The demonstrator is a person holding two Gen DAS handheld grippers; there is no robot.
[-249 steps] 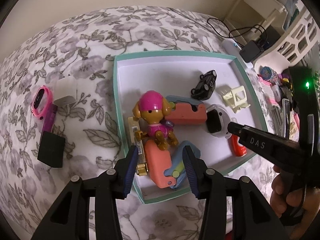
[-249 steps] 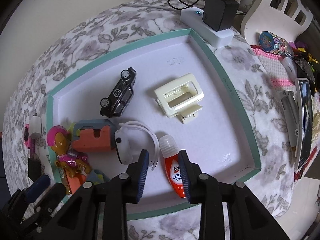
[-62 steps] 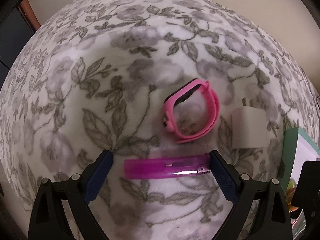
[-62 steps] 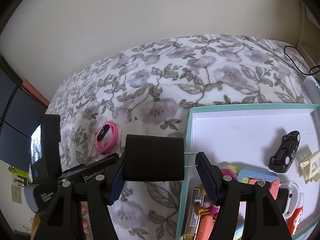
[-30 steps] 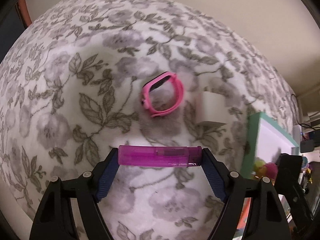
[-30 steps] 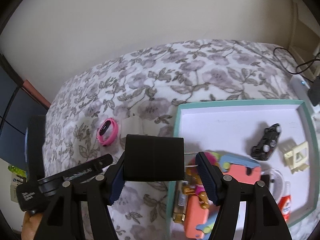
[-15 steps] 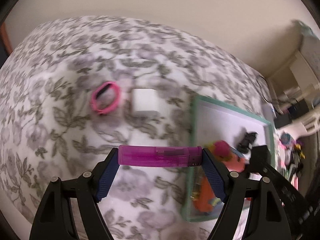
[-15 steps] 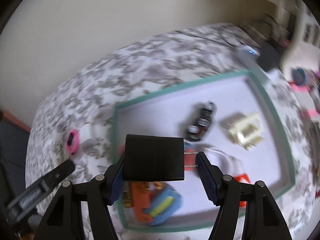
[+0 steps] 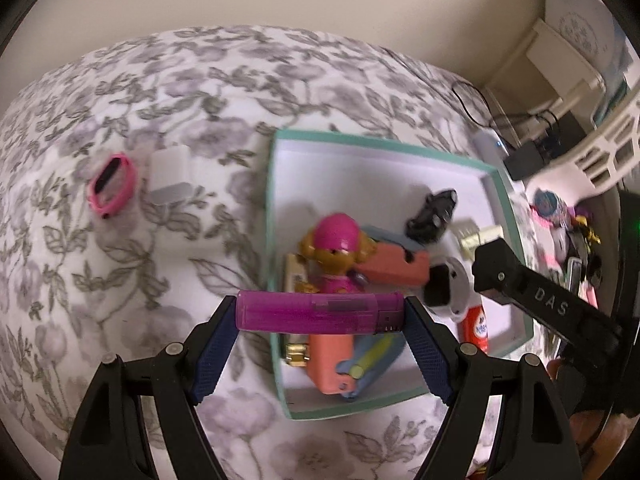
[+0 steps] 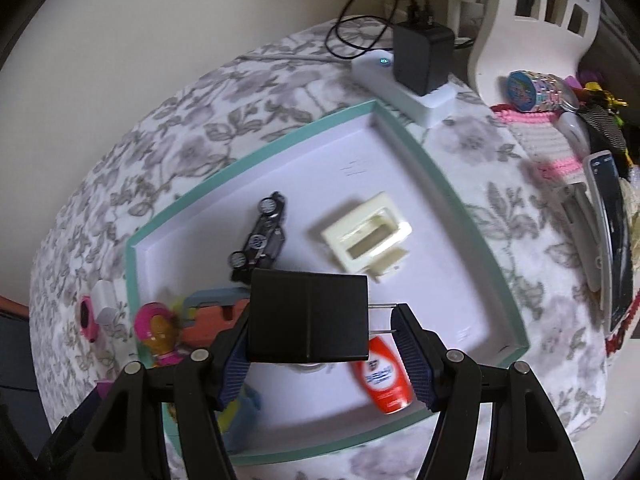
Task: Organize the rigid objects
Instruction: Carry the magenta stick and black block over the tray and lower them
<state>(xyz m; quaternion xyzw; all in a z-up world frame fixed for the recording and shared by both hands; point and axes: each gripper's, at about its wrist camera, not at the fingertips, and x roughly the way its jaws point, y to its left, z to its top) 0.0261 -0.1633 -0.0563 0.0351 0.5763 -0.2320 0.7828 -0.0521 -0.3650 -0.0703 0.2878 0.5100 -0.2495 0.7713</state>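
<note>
My left gripper (image 9: 320, 314) is shut end to end on a translucent purple lighter (image 9: 320, 313), held above the near left edge of the teal-rimmed white tray (image 9: 380, 146). My right gripper (image 10: 322, 322) is shut on a black plug adapter (image 10: 308, 316), its prongs touching the right pad, above the tray (image 10: 256, 148). Inside the tray lie a pink-helmeted toy dog (image 9: 336, 244), a black toy car (image 10: 260, 236), a cream clip (image 10: 366, 236), orange and blue blocks (image 9: 332, 360), a white watch (image 9: 452, 288) and a red-and-white tube (image 10: 384, 372).
On the flowered cloth left of the tray lie a pink band (image 9: 112, 186) and a white charger cube (image 9: 170, 176). A white power strip with a black adapter (image 10: 420, 56) sits behind the tray. Trinkets and a phone (image 10: 612, 236) crowd the right side.
Both grippers have swung right, from over the bare cloth to over the tray, each rolling as it went and keeping its load. The pink band and white cube stayed behind on the left.
</note>
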